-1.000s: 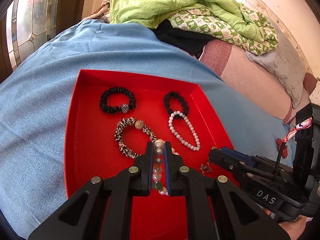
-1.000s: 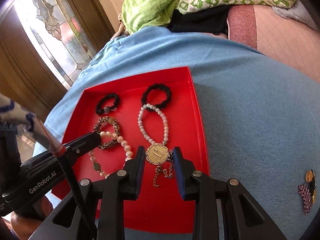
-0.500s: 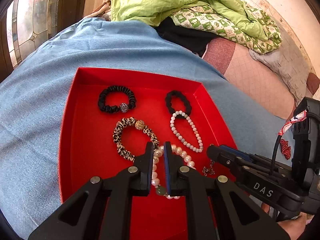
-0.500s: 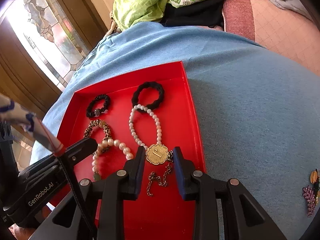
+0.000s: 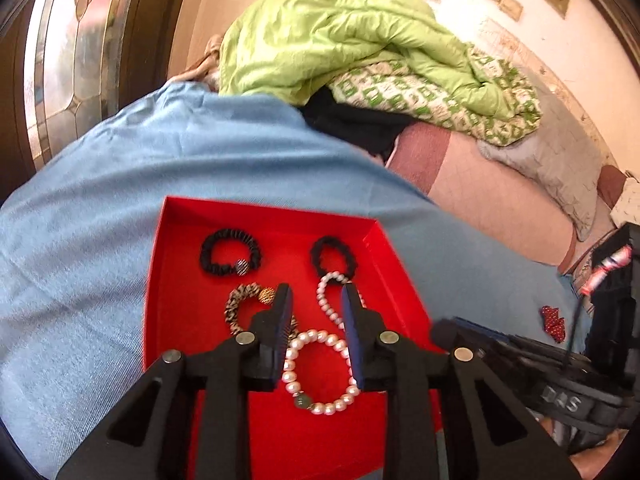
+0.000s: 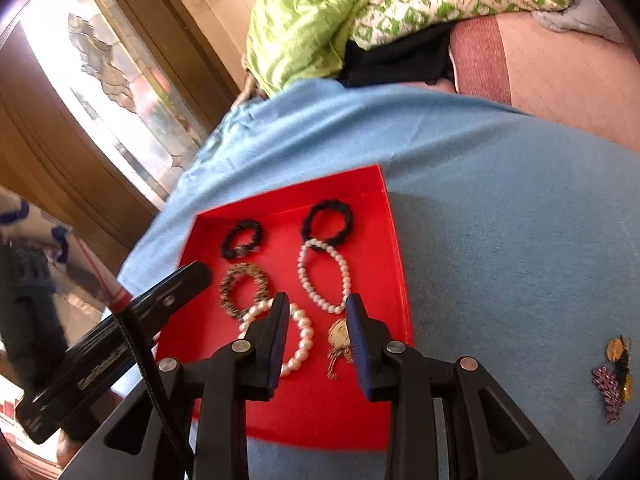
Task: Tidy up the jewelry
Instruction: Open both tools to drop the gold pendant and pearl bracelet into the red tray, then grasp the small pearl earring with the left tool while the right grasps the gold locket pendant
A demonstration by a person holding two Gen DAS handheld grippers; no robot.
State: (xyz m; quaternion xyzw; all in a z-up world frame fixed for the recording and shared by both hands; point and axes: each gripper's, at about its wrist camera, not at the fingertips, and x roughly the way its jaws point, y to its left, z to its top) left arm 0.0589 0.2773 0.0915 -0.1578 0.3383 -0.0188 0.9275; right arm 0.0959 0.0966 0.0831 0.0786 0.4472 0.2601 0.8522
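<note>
Lying flat in the red tray, the large pearl bracelet is seen as a loop, long axis running away from the camera. Left gripper and right gripper are held apart, empty.

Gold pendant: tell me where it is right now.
In the right wrist view, the gold pendant lies in the red tray near its right wall, below the small pearl bracelet, just inside the right gripper's right finger.

White letters reading "DAS" are showing, blurred, on the black body of the right gripper at the lower right of the left wrist view; its other lettering is staying unreadable.
</note>
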